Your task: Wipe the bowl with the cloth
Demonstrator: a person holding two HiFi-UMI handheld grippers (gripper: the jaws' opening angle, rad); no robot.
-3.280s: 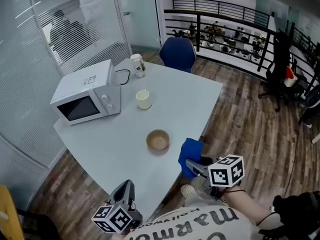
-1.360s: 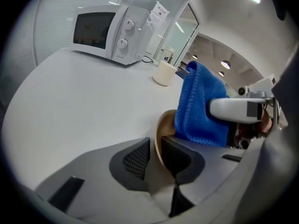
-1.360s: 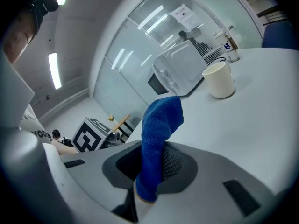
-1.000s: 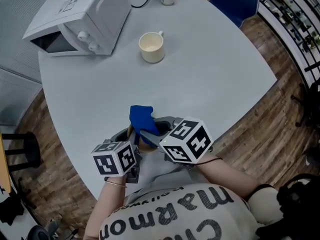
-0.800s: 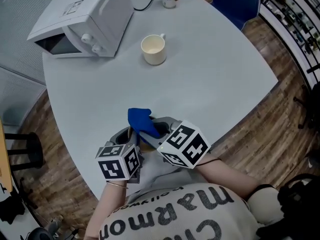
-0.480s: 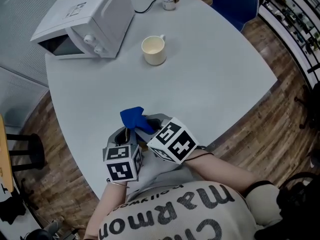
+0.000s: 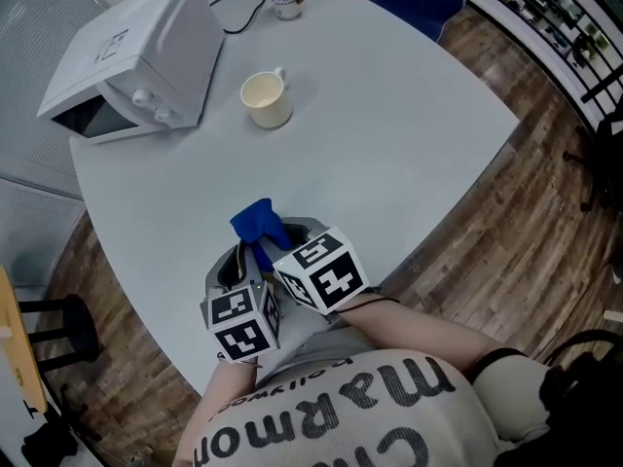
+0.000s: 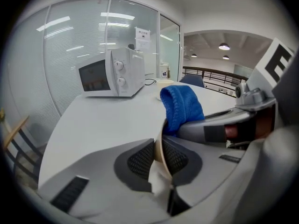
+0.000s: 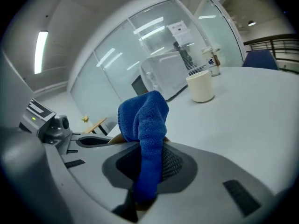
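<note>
Left gripper (image 8: 159,157) and right gripper (image 9: 149,164) meet over the near edge of a grey table (image 7: 409,125), with a white microwave (image 7: 127,56) and mug (image 7: 266,100) well beyond. Left jaws, just opening slightly, pinch the bowl's (image 8: 160,142) rim; right jaws clamp the blue cloth (image 9: 142,118), touching the bowl.

Little print near the claws can be read.
Behind the right gripper (image 9: 150,164), the shirt (image 7: 360,407) shows big letters, partly "maRmo"; far ahead, the microwave's label (image 7: 113,42) and the paper sign (image 8: 143,33) on the glass are too small to read.
</note>
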